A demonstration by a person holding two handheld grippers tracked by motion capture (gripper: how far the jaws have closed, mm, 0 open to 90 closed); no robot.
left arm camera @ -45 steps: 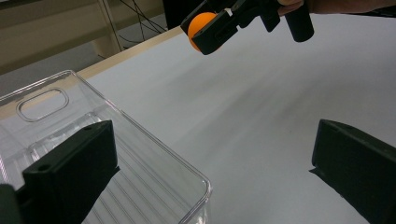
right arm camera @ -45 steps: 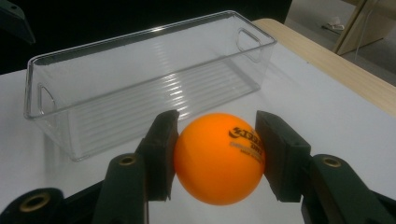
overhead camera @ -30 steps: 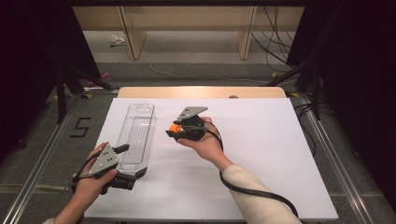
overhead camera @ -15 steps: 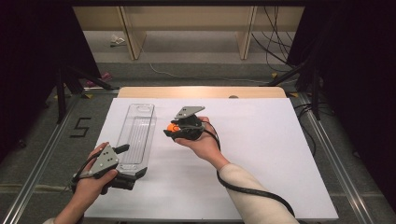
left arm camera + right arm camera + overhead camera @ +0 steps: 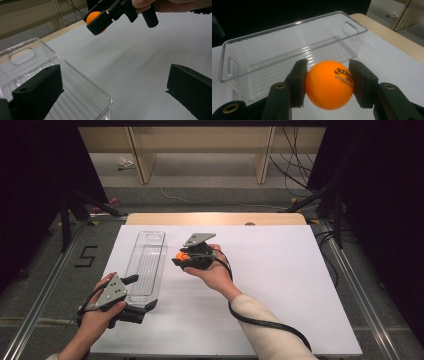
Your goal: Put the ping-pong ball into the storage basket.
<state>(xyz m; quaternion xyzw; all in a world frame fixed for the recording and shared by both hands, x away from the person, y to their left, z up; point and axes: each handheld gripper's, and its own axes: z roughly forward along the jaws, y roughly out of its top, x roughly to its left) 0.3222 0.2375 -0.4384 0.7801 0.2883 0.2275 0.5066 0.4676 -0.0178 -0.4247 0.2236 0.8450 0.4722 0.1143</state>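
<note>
We see a white sheet (image 5: pixel 280 290) covering the table, wooden edge (image 5: pixel 215 218) at 12 o'clock, grey floor and dark curtains around. Clear bin (image 5: pixel 146 265) lies lengthwise at 9 o'clock of centre. Right gripper (image 5: pixel 181 257) is raised just right of the bin, pointing to 9 o'clock, jaws clamped on an orange ball (image 5: pixel 329 84). Left gripper (image 5: pixel 145 292) sits at 7 o'clock by the bin's near end, jaws wide apart, holding nothing.

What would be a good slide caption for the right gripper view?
Right gripper clamps an orange table-tennis ball before an empty clear plastic bin on the white table.
</note>
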